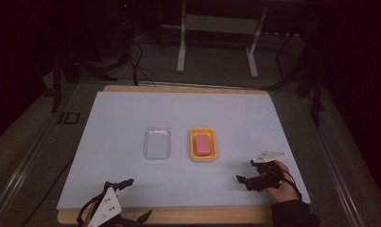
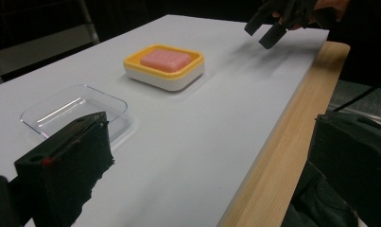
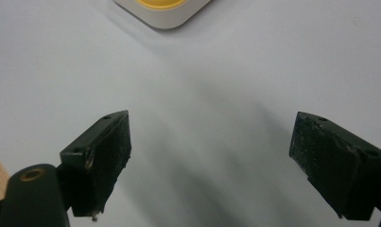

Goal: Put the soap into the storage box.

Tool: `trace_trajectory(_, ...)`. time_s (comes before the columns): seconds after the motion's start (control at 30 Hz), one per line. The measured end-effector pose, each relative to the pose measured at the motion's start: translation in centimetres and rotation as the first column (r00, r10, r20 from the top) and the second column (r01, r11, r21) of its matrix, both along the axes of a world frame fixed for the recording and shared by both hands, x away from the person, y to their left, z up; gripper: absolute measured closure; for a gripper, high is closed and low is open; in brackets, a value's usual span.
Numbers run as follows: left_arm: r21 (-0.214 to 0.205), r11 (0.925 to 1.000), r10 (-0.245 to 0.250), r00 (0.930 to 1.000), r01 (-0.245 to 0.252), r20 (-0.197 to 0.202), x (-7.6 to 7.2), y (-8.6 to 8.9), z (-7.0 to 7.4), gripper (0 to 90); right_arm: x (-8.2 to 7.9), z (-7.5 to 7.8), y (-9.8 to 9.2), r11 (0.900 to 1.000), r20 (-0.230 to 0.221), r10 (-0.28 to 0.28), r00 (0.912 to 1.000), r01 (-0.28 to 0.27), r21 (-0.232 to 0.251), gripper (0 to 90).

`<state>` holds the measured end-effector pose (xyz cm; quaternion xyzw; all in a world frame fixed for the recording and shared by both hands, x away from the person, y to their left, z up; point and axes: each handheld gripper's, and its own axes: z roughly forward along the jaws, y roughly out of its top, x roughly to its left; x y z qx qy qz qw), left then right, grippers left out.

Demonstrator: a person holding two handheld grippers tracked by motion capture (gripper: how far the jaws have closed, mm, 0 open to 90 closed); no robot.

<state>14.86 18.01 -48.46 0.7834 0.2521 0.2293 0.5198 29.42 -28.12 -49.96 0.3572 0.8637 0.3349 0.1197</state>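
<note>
The white sheet (image 1: 131,118) covers nearly the whole wooden board (image 1: 178,215) and carries everything; on it, ahead of both grippers and near the middle, sit the clear plastic tray (image 1: 157,143) and, just beside it but apart, the yellow-rimmed soap dish (image 1: 203,144), with the pink soap (image 1: 203,144) lying inside the dish, its long axis running away from the person, the same way as the dish's.

The right gripper (image 1: 248,176) hovers near the sheet's front right part, jaws spread wide and empty; from it the dish lies forward and to its left, near but not touching; in the right gripper view a corner of the dish (image 3: 162,10) sits at the top edge, left of centre, beyond the gap between the jaws, so a reach would run forward with a slight leftward bias. The left gripper (image 1: 137,200) sits at the board's front edge, jaws likewise parted and holding nothing; in the left gripper view the tray (image 2: 74,111) is closest ahead of it, the dish (image 2: 164,71) and soap (image 2: 166,59) beyond.

My judgement: the right gripper is the nearer to the soap, and closing across the soap's short sides would call for jaws set crosswise to that long axis.
</note>
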Motion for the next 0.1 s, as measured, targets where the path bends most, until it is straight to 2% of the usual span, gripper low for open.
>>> trace_trajectory(0.1,0.000,1.0000,0.000,1.0000,0.000,0.000,0.00,-0.03,0.01,0.8,0.01,-0.05,-0.05,1.0000,0.001,0.005,1.0000,-0.005,-0.005,13.3)
